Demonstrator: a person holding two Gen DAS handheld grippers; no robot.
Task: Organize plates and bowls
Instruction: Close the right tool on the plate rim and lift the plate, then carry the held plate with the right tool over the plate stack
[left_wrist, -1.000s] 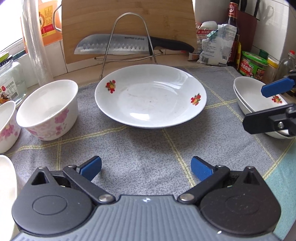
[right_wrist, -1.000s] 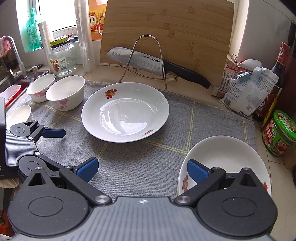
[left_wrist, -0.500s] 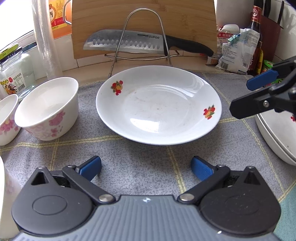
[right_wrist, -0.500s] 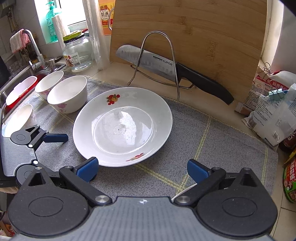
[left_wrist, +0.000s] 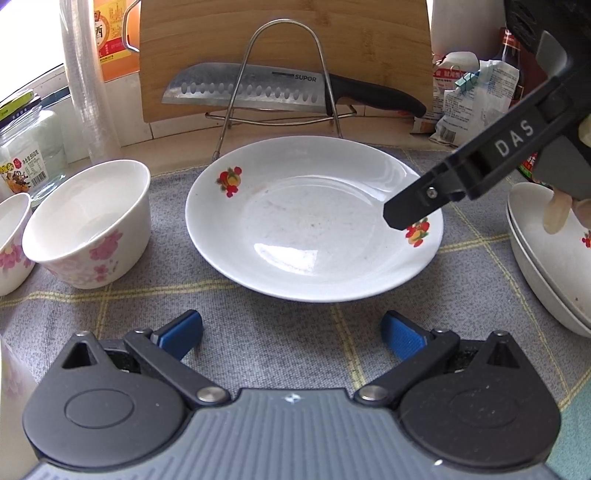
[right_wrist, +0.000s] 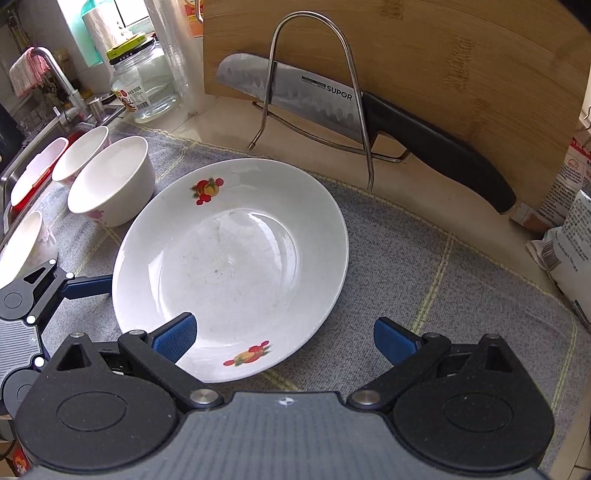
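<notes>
The plate (right_wrist: 232, 266) is seen flat on the cloth (right_wrist: 424, 258) of the bench. The right hand-held gripper (right_wrist: 284, 341) is spread at its near rim; the left hand-held gripper (left_wrist: 291, 336) is spread, short of it. The glazed rim could be pushed away if closed on too shallowly.

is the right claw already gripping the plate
No, the right claw is open, one pad above the plate rim and the other over the cloth, neither pressing on it.
</notes>
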